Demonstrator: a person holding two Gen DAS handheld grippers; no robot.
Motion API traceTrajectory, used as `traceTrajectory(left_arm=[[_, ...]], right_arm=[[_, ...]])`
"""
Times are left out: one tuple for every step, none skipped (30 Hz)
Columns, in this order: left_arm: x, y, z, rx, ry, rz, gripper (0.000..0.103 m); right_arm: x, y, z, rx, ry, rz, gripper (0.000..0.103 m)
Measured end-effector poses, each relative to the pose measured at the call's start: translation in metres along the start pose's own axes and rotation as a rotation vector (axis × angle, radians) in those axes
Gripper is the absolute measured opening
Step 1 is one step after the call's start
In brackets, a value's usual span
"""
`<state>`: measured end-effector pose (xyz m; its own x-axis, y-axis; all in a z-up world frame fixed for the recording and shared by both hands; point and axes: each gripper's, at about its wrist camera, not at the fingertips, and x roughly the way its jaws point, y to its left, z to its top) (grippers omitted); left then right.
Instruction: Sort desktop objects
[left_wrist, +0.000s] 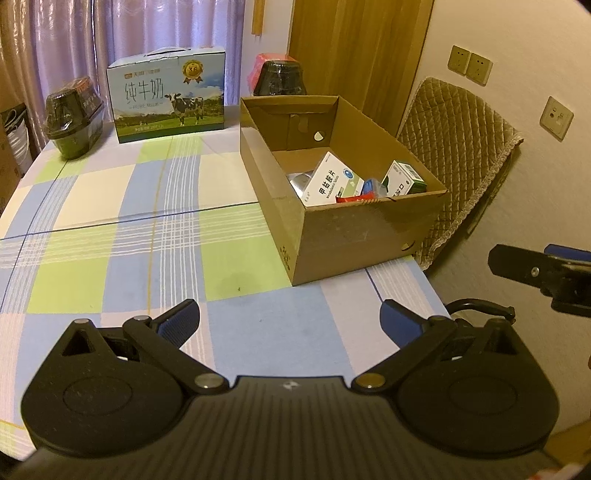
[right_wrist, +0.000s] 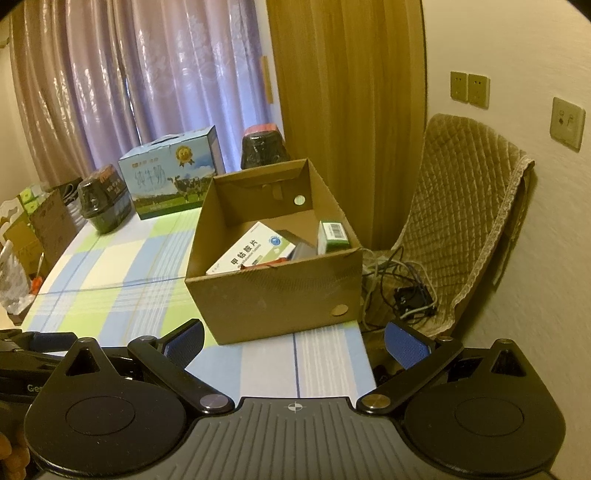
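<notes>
Nearest the lens, the left gripper (left_wrist: 290, 317) hangs over the checked blue, green and cream tablecloth (left_wrist: 147, 229) with its blue-padded fingers (left_wrist: 181, 319) spread wide, holding and touching nothing. Likewise the right gripper (right_wrist: 295, 341) is fully released and empty, its fingers splayed over the table's near edge. Just ahead stands the open brown cardboard box (left_wrist: 369, 236) at the table's right corner. Inside it, leaning against one another, lie a white and blue medicine carton (left_wrist: 328, 181), a white and green carton (left_wrist: 402, 177) and some smaller red and blue items, partly hidden by the box's front wall. Behind, well apart, sit a blue milk carton with a cow picture (left_wrist: 168, 96) and two dark wrapped tubs (left_wrist: 72, 118).
</notes>
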<state>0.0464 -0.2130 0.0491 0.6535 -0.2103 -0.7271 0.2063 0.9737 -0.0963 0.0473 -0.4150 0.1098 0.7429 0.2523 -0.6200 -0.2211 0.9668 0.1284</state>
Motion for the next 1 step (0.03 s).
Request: traceTrajectory(left_arm=[[0.0001,-0.0002,-0.0003,0.002,0.001,0.001,0.102]], right_arm=[[0.0001,0.0003,-0.0006,-0.001,0.001,0.0,0.101]])
